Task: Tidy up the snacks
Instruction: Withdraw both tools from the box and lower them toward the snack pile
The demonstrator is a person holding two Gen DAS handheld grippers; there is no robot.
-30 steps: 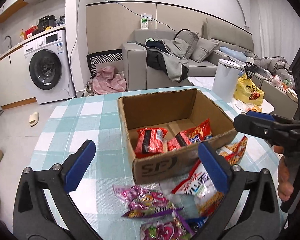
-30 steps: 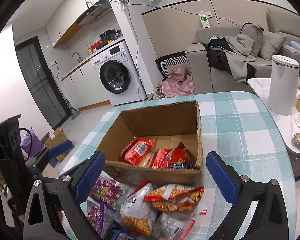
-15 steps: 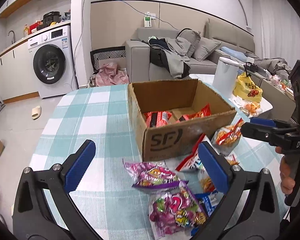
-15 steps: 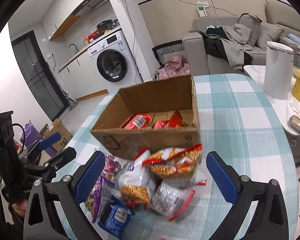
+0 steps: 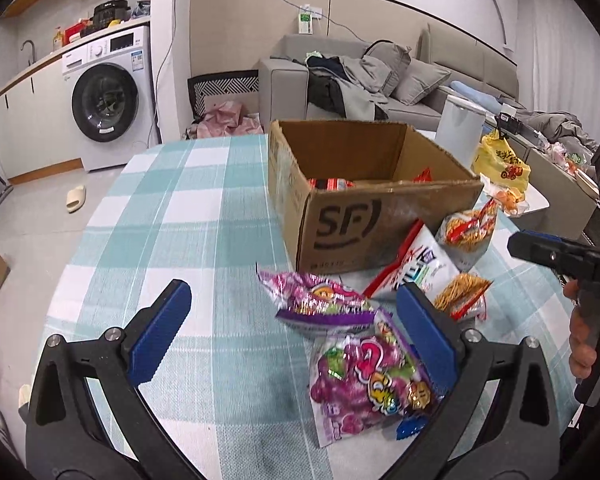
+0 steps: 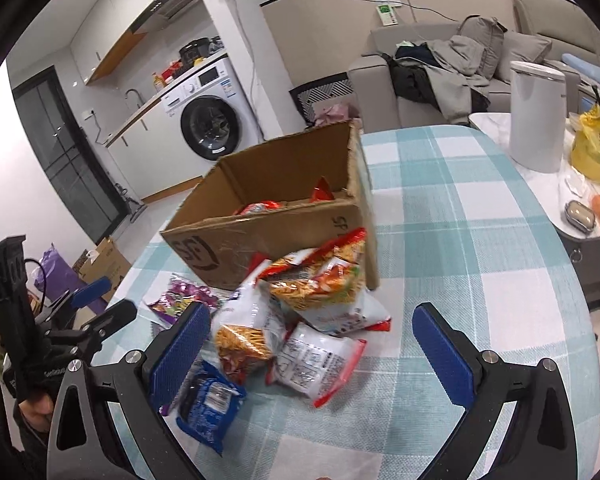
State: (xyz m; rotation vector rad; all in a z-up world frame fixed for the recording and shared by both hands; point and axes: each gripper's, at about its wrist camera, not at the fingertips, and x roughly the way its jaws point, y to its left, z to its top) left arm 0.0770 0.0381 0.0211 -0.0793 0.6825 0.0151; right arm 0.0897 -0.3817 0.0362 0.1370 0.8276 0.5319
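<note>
I'm looking over checked teal-white surface (image 5: pixel 204 208); washing machine (image 5: pixel 108 104) and grey sofa (image 5: pixel 340 80) sitting behind. Left view is showing me pink candy bags (image 5: pixel 360 376) near its fingers; right view is showing blue packet (image 6: pixel 210 400) and white bin (image 6: pixel 536 116). Cardboard box (image 5: pixel 372 216) is standing open, holding red snack packs (image 5: pixel 330 183); noodle bags (image 6: pixel 320 284) piling against its front. I'm holding left gripper (image 5: pixel 292 332) spread wide, empty; right gripper (image 6: pixel 312 352) spread wide, empty.
</note>
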